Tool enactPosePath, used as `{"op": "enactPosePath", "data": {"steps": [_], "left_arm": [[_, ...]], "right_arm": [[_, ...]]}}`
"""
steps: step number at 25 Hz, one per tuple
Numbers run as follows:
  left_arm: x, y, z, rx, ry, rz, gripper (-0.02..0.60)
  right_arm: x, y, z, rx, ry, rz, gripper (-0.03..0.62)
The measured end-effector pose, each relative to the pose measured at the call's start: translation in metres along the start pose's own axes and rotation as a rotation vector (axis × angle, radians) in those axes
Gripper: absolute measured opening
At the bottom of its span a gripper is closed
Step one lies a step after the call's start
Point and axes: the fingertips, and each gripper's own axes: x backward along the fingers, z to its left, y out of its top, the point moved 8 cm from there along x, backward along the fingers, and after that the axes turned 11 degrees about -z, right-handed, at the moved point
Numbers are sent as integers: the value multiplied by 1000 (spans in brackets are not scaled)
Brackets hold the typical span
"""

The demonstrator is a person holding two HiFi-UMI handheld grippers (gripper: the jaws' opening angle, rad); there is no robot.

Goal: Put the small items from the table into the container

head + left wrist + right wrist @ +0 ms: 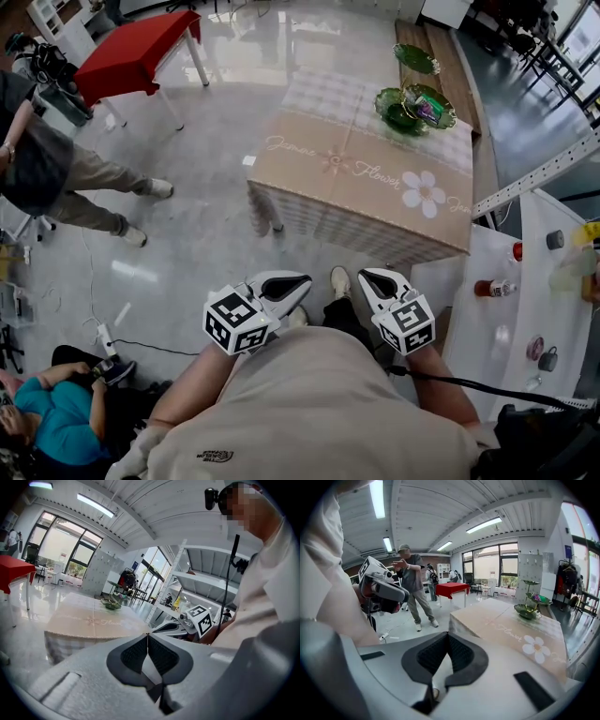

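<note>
Both grippers are held close in front of the person's body, apart from everything. My left gripper [302,277] is shut with nothing between its pads [148,634]. My right gripper [367,274] is shut and empty too [448,634]. Ahead stands a table [375,187] under a beige flower-print cloth. A green tiered dish [412,103] sits at its far end and holds something colourful. Several small items, among them a lying bottle [494,288], rest on a white surface [539,272] at the right.
A red table [141,47] stands at the far left. One person [56,178] stands at the left and another [56,412] sits low at the bottom left. A cable and plug [103,337] lie on the glossy floor. A metal rack beam [544,173] crosses the right side.
</note>
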Motion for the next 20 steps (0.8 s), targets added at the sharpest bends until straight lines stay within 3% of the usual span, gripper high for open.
{"op": "enactPosePath", "data": {"steps": [20], "left_arm": [[11,-2,-5,-5,22,-17,9]], "right_arm": [[-5,8,11,58,37,4,15]]}}
